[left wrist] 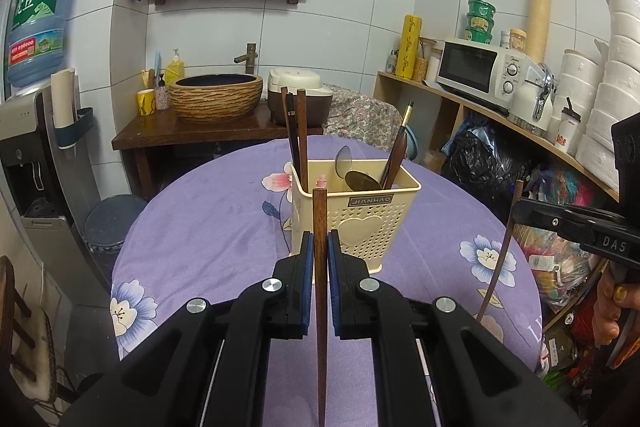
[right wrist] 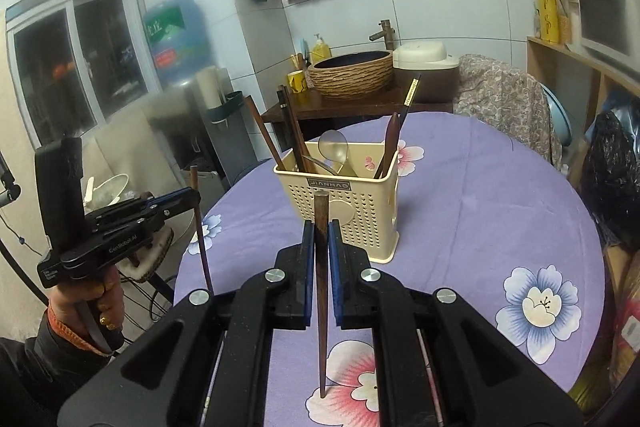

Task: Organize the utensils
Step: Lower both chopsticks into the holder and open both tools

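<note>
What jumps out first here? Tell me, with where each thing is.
Each tool, left and right, grips a dark wooden chopstick upright in the foreground. Just beyond stands a cream perforated utensil holder on the purple flowered tablecloth, already holding chopsticks and spoons.

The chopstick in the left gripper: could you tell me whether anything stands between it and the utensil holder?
Nothing visible does. The left gripper holds its chopstick upright just before the cream holder, with only bare tablecloth between.
</note>
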`<act>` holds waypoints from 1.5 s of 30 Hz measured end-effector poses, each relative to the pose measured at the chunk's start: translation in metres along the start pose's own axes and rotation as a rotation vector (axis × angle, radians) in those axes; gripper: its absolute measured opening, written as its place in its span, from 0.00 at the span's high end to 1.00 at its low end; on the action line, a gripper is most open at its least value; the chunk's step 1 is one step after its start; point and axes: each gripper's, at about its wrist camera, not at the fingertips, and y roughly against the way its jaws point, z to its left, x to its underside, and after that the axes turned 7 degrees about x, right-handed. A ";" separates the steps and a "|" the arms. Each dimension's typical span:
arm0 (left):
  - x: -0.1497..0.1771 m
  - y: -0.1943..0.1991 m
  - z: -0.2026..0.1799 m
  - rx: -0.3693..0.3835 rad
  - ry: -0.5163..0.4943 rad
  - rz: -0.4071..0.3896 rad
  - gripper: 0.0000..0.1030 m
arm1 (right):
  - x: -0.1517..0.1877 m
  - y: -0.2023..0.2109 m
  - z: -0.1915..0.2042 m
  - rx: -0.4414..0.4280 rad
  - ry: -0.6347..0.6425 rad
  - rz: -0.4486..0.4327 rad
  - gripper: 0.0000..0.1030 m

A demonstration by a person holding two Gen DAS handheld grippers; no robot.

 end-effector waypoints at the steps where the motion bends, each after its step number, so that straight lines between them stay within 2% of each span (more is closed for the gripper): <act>1: 0.000 0.000 0.000 0.000 -0.002 -0.001 0.92 | -0.001 0.000 0.000 -0.002 -0.004 -0.002 0.92; 7: -0.010 0.008 -0.001 0.003 -0.013 -0.025 0.92 | -0.012 0.004 0.002 0.004 0.005 -0.021 0.92; 12: -0.050 0.022 -0.007 0.011 -0.034 -0.097 0.92 | -0.044 0.015 0.001 0.005 -0.004 -0.082 0.92; 19: -0.133 0.043 -0.016 0.015 -0.022 -0.266 0.92 | -0.130 0.047 0.010 0.042 -0.015 -0.289 0.92; 24: -0.169 0.032 -0.022 -0.020 0.021 -0.375 0.92 | -0.164 0.046 0.009 0.144 -0.041 -0.436 0.92; 27: -0.166 0.012 -0.027 -0.058 0.021 -0.387 0.92 | -0.164 0.027 0.009 0.192 -0.042 -0.450 0.92; 31: -0.136 -0.017 -0.033 -0.104 -0.004 -0.366 0.92 | -0.140 -0.009 0.008 0.242 -0.028 -0.424 0.92; 38: -0.095 -0.040 -0.032 -0.126 -0.026 -0.314 0.92 | -0.094 -0.044 0.000 0.241 -0.043 -0.331 0.92; 43: -0.077 -0.058 -0.028 -0.124 -0.033 -0.244 0.92 | -0.077 -0.059 -0.004 0.226 -0.049 -0.263 0.92; 45: -0.072 -0.064 -0.025 -0.123 -0.028 -0.224 0.92 | -0.074 -0.060 -0.005 0.229 -0.049 -0.263 0.92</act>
